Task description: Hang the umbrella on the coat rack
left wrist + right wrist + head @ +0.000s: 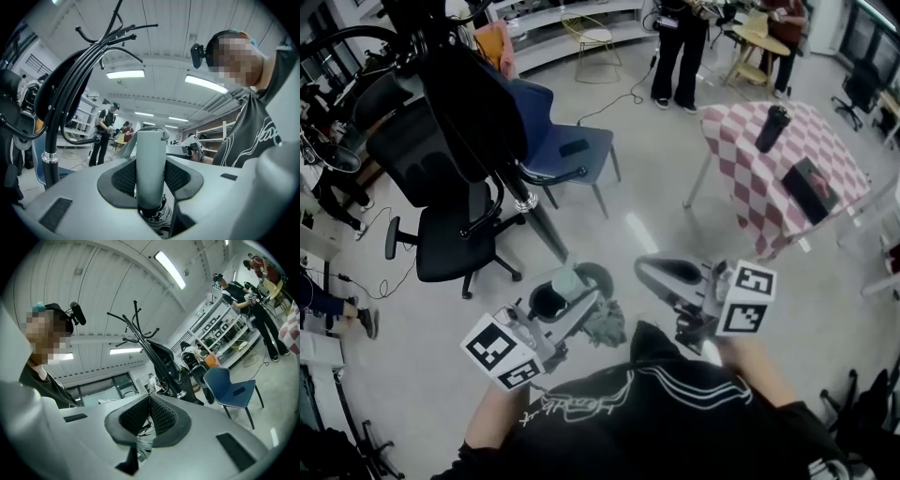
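Note:
The folded umbrella's pale grey-green handle (151, 164) stands upright between my left gripper's (151, 180) jaws, which are shut on it; a strap loops over its top. In the head view the handle (567, 281) sits at the left gripper (572, 302), and grey canopy fabric (605, 323) bunches below it. The black coat rack (459, 103) leans in at the upper left, draped with dark garments, and its hooks (112, 35) rise ahead of the left gripper. My right gripper (647, 267) is beside the umbrella, its tips (147, 399) touching. Grey fabric (140, 441) shows low in its gap.
A blue chair (567, 145) and a black office chair (450, 239) stand close to the rack's pole. At the right is a red-checked table (741, 159) with a dark bottle (772, 128). People stand at the back (680, 47). Cables run across the grey floor.

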Available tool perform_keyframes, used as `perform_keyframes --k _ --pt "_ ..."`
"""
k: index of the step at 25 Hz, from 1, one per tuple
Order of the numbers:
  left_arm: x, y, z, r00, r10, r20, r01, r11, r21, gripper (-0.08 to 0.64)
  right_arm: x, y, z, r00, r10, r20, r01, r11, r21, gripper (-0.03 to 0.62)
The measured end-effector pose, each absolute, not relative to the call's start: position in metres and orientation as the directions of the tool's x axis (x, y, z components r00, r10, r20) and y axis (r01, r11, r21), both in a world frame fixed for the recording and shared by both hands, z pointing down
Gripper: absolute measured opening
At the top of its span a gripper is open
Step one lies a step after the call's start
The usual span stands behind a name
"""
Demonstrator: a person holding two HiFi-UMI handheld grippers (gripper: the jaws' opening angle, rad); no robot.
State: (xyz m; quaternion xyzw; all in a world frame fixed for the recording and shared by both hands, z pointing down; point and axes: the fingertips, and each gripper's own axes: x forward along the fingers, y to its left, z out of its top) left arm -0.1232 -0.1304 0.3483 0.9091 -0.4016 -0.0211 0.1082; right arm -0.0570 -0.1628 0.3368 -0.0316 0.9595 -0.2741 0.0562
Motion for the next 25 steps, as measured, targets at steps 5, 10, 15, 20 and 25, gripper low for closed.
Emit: perform_keyframes --k 5,10,15,20,25 --pt "-0.125 -0.161 0.341 0.659 -0.751 0.029 -0.736 -0.637 0.231 0.147 -0.063 -0.198 0.332 -0.994 -0.041 -0.101 0.019 0.845 -0.534 0.012" --pt "-0.119 -0.205 0.340 0.641 -0.767 0.024 -0.747 -0.616 0.250 0.147 -0.058 -0.248 0.336 -0.994 -0.026 -0.110 0.039 0.834 -0.551 0.012" --pt "-0.118 -0.234 0.344 0.617 -0.786 0.035 -0.763 -0.586 0.273 0.147 -0.054 -0.273 0.341 -0.994 -0.017 -0.111 0.050 0.818 -0.574 0.012" --pt "-0.118 -0.246 0.340 0.613 -0.790 0.020 -0.761 -0.583 0.284 0.147 -0.051 -0.283 0.341 -0.993 -0.021 -0.119 0.052 0.814 -0.579 0.012" --pt "-0.119 -0.258 0.338 0.601 -0.799 0.016 -0.767 -0.570 0.294 0.147 -0.050 -0.291 0.341 -0.993 -0.018 -0.115 0.052 0.813 -0.580 0.012"
